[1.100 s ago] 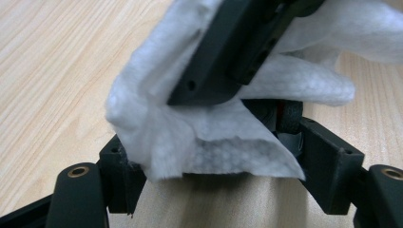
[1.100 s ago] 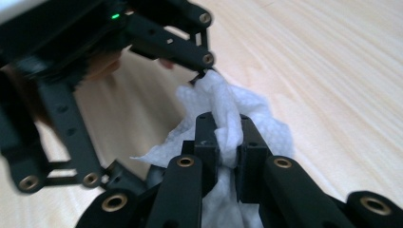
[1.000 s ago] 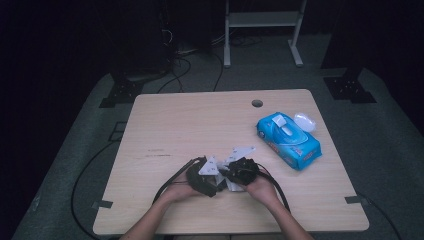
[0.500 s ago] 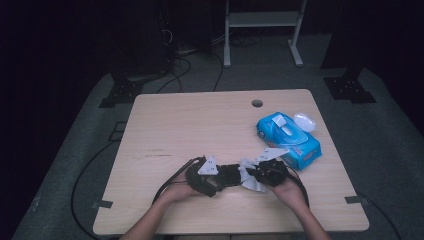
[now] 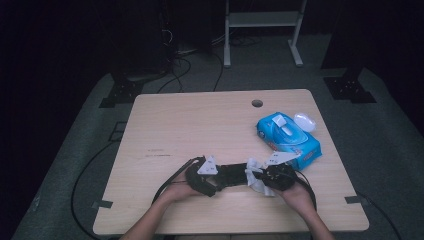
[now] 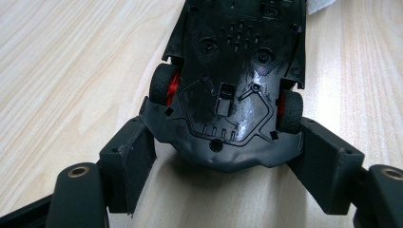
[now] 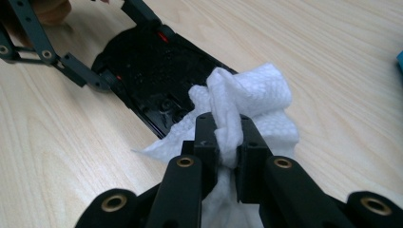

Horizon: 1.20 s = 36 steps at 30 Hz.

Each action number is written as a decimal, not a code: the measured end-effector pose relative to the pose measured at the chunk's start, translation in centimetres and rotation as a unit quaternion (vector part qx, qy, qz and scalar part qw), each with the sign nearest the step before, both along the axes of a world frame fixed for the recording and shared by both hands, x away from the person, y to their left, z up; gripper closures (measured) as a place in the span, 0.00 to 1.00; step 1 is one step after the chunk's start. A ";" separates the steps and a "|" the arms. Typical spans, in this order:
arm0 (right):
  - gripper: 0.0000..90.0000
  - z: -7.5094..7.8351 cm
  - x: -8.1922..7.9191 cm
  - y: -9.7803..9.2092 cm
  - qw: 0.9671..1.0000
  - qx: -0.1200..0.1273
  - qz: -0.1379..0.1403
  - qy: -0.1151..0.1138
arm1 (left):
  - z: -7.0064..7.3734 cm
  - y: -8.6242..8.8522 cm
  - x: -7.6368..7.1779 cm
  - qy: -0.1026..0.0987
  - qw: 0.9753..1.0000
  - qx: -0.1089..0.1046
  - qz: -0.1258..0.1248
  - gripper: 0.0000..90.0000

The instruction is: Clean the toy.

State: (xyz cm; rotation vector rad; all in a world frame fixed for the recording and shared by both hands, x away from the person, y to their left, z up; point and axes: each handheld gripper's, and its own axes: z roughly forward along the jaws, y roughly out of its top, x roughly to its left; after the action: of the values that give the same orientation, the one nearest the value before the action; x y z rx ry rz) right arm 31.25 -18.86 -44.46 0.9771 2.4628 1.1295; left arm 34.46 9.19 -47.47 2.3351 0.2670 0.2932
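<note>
Since the earlier frame the right gripper [image 5: 264,176] has moved a little to the right, away from the left gripper [image 5: 212,176], and the white wipe [image 5: 254,175] has come with it; the toy car [image 5: 234,175] now shows between the two as a dark strip.

That car lies upside down on the table [image 5: 200,120] near the front edge, its black underside [image 6: 233,76] facing up; the left gripper's jaws stand on both sides of one end, close to the red-hubbed wheels [image 6: 164,85] — whether they really press the body or only frame it cannot be told. The right gripper's jaws are closed together on a fold of the wipe [image 7: 237,109], which rests over the other end of the car. A blue pack of wipes [image 5: 287,137] lies well apart, at the right side.

Risks, as a judgement: if the left hold is loose, a wiping stroke may push the car out and let it slide or turn over; the wipe is pinched only by a small fold, so a strong pull may drag it out of the jaws; the bunched wipe may also catch on the wheels — then it smears the dirt more than it cleans.
</note>
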 end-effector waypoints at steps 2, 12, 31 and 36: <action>0.90 -0.1 0.0 -0.3 1.000 -0.005 -0.003 -0.001 | 0.0 0.0 0.0 0.000 1.000 0.001 0.000 0.29; 0.90 0.0 -0.5 -0.2 1.000 0.005 0.002 0.002 | 0.0 0.0 0.0 0.000 1.000 0.003 0.000 0.29; 0.90 0.0 0.2 0.3 1.000 0.004 0.000 0.001 | 0.1 0.3 0.2 0.001 1.000 0.002 0.009 0.29; 0.90 0.1 0.4 -1.3 1.000 0.014 -0.025 0.003 | 0.1 0.4 0.1 -0.002 1.000 0.005 0.007 0.29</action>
State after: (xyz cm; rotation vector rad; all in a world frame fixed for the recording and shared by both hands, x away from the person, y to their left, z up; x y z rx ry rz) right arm 31.69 -20.13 -44.38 1.0457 2.4199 1.1494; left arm 34.60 9.55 -47.36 2.3437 0.2815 0.3065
